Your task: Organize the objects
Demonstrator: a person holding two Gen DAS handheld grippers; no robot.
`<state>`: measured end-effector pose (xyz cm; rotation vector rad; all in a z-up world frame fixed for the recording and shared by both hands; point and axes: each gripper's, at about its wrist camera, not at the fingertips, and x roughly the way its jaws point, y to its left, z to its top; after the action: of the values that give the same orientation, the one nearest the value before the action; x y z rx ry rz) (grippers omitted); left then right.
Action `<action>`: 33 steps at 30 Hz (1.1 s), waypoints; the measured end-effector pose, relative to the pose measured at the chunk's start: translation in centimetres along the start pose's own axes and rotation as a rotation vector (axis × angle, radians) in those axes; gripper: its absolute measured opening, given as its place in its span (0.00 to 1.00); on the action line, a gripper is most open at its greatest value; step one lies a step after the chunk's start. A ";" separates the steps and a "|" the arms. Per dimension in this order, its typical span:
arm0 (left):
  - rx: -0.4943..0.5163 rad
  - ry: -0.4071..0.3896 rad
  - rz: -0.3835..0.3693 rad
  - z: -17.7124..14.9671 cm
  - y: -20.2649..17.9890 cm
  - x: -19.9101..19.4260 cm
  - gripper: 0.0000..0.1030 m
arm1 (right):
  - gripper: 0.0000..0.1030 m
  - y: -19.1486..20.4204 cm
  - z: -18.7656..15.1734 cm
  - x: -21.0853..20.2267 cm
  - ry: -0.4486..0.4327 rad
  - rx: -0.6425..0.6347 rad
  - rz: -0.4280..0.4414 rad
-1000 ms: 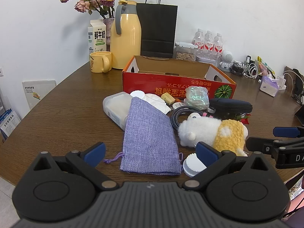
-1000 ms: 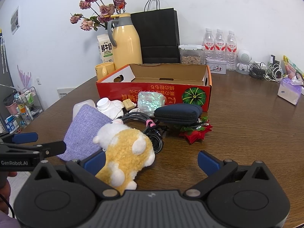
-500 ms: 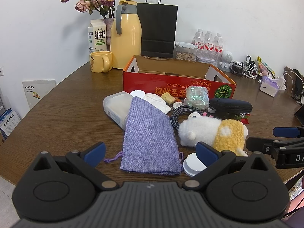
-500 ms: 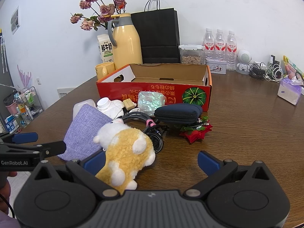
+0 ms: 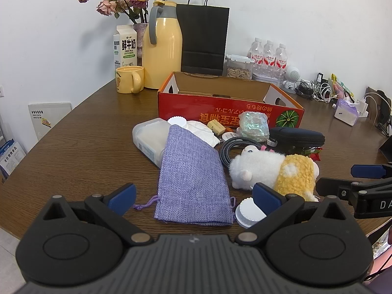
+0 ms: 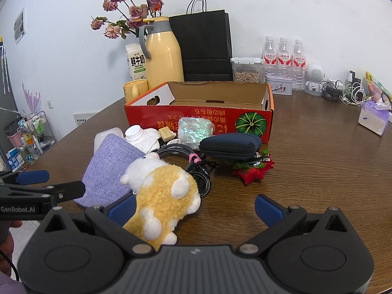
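An open red cardboard box (image 5: pixel 227 112) (image 6: pixel 196 120) stands mid-table with a clutter in front of it. A purple cloth pouch (image 5: pixel 191 178) (image 6: pixel 110 169) lies nearest my left gripper (image 5: pixel 194 194), which is open with the pouch's drawstring end between its fingers, not touched. A white and yellow plush toy (image 5: pixel 272 169) (image 6: pixel 164 188) lies partly between the fingers of my open right gripper (image 6: pixel 196 207). Behind them are a dark blue zip case (image 6: pixel 230 144), a black cable (image 6: pixel 193 164), a red flower (image 6: pixel 252 169), an iridescent packet (image 6: pixel 194 132) and a white bottle (image 6: pixel 137 136).
At the back stand a yellow thermos (image 5: pixel 163 49), milk carton (image 5: pixel 125 49), yellow mug (image 5: pixel 129 79), black paper bag (image 5: pixel 203 39), water bottles (image 6: pixel 283 56) and a flower vase. A tissue pack (image 6: pixel 373 118) and cables (image 6: pixel 343 93) sit far right. The table edge runs close below both grippers.
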<state>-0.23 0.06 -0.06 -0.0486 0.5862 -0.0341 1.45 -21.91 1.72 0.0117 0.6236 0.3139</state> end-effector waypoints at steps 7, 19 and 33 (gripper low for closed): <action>-0.004 0.002 -0.003 -0.1 0.0 0.0 1.00 | 1.00 0.3 -0.2 0.4 0.008 -0.012 0.008; -0.055 0.006 0.012 -0.3 1.9 0.3 1.00 | 1.00 1.6 0.6 2.9 0.069 -0.053 0.053; -0.114 0.046 0.008 -0.8 3.9 1.6 1.00 | 0.69 1.3 0.4 6.5 0.126 0.045 0.116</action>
<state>0.72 3.89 -1.88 -0.1563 0.6343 0.0061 6.30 -18.77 -1.57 0.0723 0.7561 0.4149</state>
